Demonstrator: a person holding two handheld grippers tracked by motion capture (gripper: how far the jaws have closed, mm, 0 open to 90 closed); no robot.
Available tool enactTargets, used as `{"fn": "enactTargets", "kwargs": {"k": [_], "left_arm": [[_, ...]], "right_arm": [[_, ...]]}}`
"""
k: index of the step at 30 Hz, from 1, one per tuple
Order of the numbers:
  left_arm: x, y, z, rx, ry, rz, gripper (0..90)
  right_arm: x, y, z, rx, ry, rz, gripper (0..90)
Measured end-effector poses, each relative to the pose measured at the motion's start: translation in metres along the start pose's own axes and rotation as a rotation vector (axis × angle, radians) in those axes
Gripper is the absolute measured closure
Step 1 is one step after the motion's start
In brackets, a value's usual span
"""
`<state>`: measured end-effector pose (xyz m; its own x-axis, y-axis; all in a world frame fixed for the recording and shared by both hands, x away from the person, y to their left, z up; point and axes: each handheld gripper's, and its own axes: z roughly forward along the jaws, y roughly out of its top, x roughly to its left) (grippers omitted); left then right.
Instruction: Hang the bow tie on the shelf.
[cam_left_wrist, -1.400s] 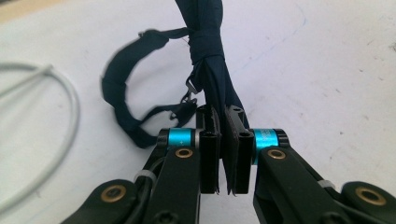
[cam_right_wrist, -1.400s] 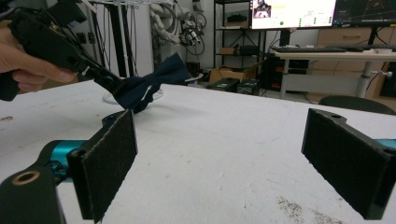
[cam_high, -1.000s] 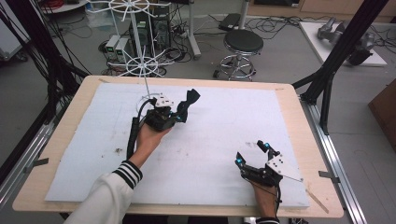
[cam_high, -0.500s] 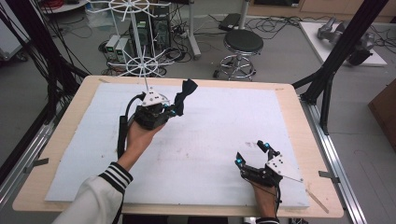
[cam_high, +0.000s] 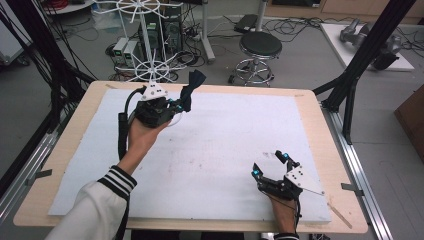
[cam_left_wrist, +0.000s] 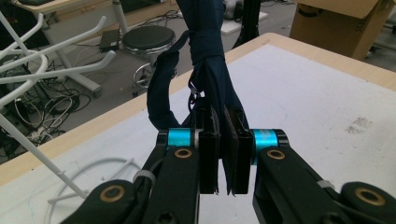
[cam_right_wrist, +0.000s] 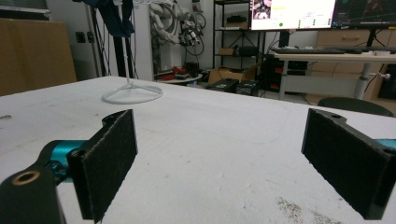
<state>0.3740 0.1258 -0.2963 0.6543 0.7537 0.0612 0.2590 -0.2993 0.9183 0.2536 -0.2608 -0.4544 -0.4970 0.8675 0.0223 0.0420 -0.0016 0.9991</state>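
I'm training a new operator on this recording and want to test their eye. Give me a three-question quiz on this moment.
1. True or false: the left gripper is shut on the dark blue cloth.
2. The right gripper is: A) open above the white mat, B) clamped on cloth, C) gripping the rack.
3. Which white wire thing stands at the table's far edge, beyond the left gripper?

Key: 1 true. 2 A. 3 the white wire rack.
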Motion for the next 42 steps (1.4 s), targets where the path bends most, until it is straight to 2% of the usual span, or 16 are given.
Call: {"fn": "enactTargets", "kwargs": {"k": [19,42], "left_arm": [[0.014,0.022,0.003,-0.007,0.043,-0.020,85.0],[0.027,0.026,-0.008,-0.012,0.068,-0.040,85.0]], "right_arm": [[0.000,0.000,0.000,0.000,0.002,0.004,9.5],[0.000,0.000,0.000,-0.003,0.001,0.001,9.5]]}}
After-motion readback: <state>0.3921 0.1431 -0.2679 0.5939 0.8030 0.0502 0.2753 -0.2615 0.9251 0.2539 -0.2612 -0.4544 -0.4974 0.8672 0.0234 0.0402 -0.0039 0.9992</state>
